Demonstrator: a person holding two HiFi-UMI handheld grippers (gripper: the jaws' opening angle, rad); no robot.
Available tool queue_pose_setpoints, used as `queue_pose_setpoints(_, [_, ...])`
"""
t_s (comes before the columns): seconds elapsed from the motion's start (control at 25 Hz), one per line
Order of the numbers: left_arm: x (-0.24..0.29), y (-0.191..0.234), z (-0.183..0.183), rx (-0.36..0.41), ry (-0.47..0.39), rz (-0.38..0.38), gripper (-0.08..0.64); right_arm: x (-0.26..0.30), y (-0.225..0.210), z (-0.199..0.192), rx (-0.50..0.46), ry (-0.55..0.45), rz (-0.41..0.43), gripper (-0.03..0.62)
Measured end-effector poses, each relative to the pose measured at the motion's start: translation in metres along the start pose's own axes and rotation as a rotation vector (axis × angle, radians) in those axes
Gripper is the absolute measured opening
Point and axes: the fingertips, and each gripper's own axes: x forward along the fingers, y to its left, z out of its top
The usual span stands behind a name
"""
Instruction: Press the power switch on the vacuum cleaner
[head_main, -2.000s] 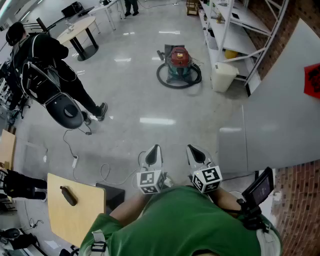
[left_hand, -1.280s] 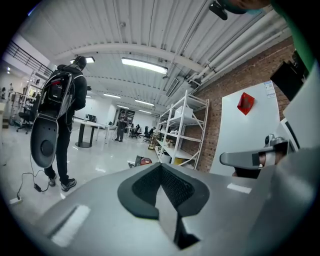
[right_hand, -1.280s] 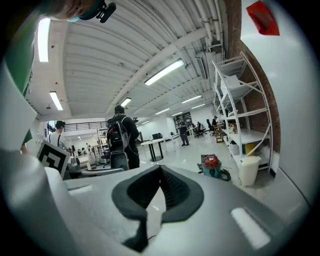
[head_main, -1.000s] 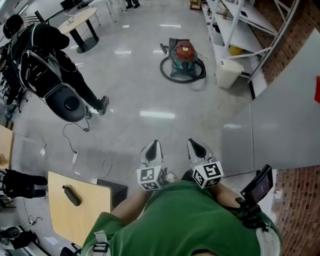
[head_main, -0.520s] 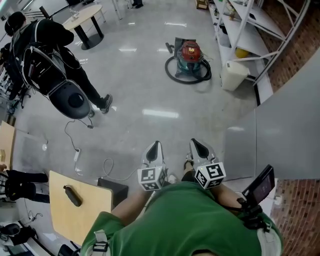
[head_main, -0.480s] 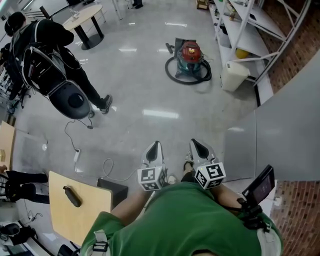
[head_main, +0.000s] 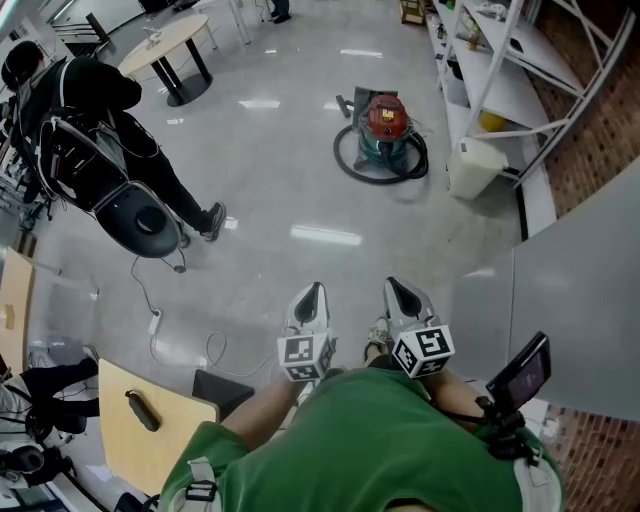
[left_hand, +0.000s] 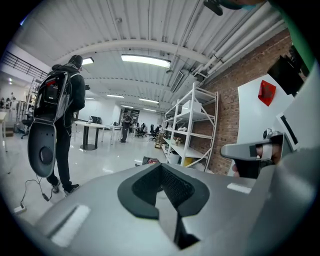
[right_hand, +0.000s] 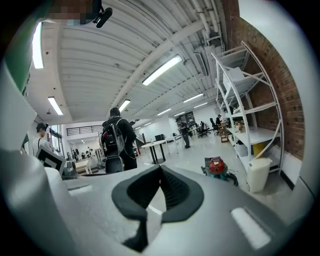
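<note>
- Vacuum cleaner (head_main: 384, 130), red top on green body, standing on the grey floor far ahead, black hose (head_main: 342, 162) coiled around it, just beside a white bin (head_main: 475, 168) and the white shelves (head_main: 500, 75).
- Left gripper (head_main: 310, 296), jaws clenched together, nothing between them, well apart from the vacuum cleaner.
- Right gripper (head_main: 400, 292), jaws clenched too, empty, side by side with the left one, pointing toward the vacuum cleaner.
- Person (head_main: 110, 110) in black at the left, near a round table (head_main: 165, 45).
- Wooden desk (head_main: 170, 440) at lower left, dark object (head_main: 140, 410) lying on it.
</note>
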Motion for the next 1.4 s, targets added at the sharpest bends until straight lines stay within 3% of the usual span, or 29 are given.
queue_pose_setpoints(0.48, [0.109,-0.028,0.022,0.022,0.003,0.023,0.008,0.05,-0.106,0.027,0.046,-0.009,-0.033,0.003])
queue_pose_setpoints(0.8, [0.167,-0.062,0.033,0.059,0.003,-0.011,0.008,0.061,-0.17,0.033,0.085,-0.024,-0.086,0.003])
queue_pose_setpoints(1.4, [0.271,-0.039,0.054,0.043,0.032,-0.075,0.008,0.134,-0.221,0.051,0.102,0.008,-0.18,0.003])
